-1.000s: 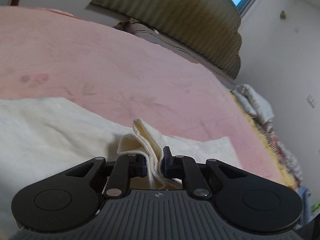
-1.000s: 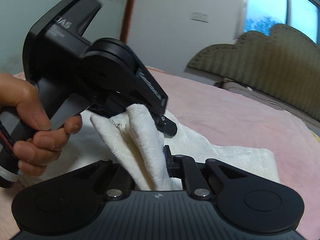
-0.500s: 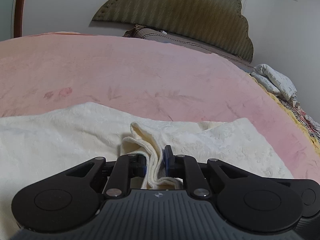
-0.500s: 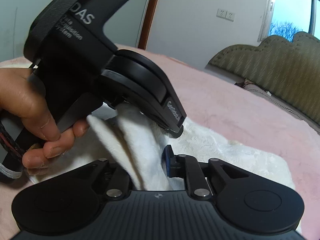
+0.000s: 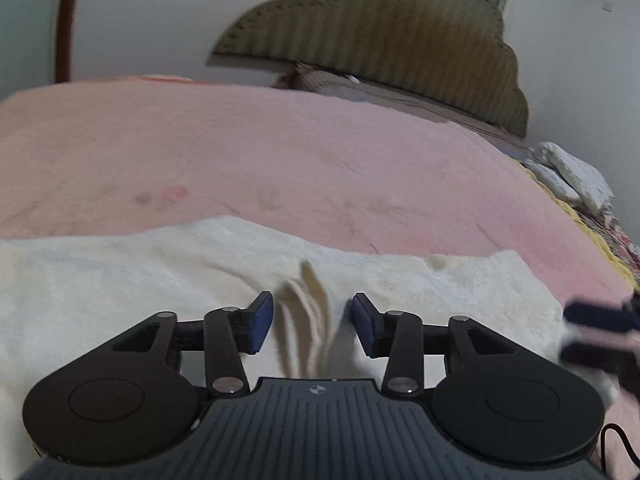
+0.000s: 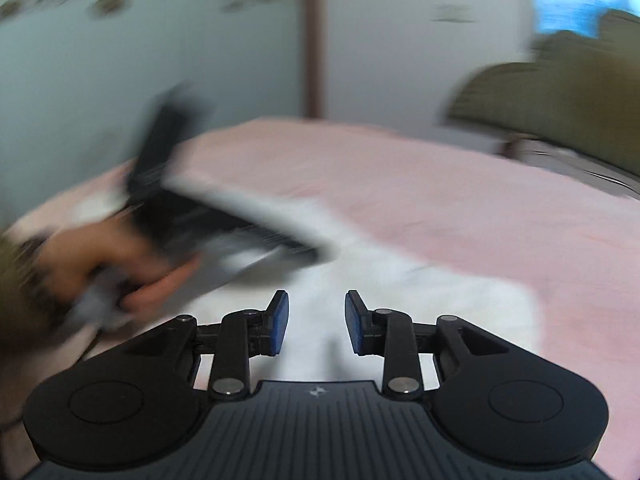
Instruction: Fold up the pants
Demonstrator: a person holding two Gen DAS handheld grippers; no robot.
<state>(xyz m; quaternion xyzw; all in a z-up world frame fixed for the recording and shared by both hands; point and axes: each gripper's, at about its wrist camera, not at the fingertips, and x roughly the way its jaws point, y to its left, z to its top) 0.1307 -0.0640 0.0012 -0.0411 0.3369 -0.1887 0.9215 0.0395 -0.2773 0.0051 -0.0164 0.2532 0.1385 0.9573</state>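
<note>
Left wrist view: left gripper (image 5: 312, 322) low over the cream pants (image 5: 120, 280), jaws just opened and standing spread, a raised ridge of folded cloth (image 5: 306, 320) between the pads but touched by neither. Pants spread flat on the pink bedspread (image 5: 280, 152), on the near side of it, well short of the olive headboard (image 5: 380, 40). Blurred dark shape at the pants' right-hand end read as the right gripper (image 5: 596, 330). Right wrist view: right gripper (image 6: 316, 322) likewise just opened, jaws parted, nothing pinched; white cloth of the pants lying below and beyond the pads. Left of the pants' middle, a hand (image 6: 112, 268) around the handle of the other tool, heavily smeared by motion. Headboard at far right, beyond the pants. Judgement: fold laid down and released. Risks: the released ridge left standing proud, likely to spring or slump out of line with nothing pressing it; a pad catching the plush cloth on withdrawal, dragging the top layer off its edge; the two tools close over the pants' right end, a knock between them possible. Edge alignment not verifiable owing to blur.
</note>
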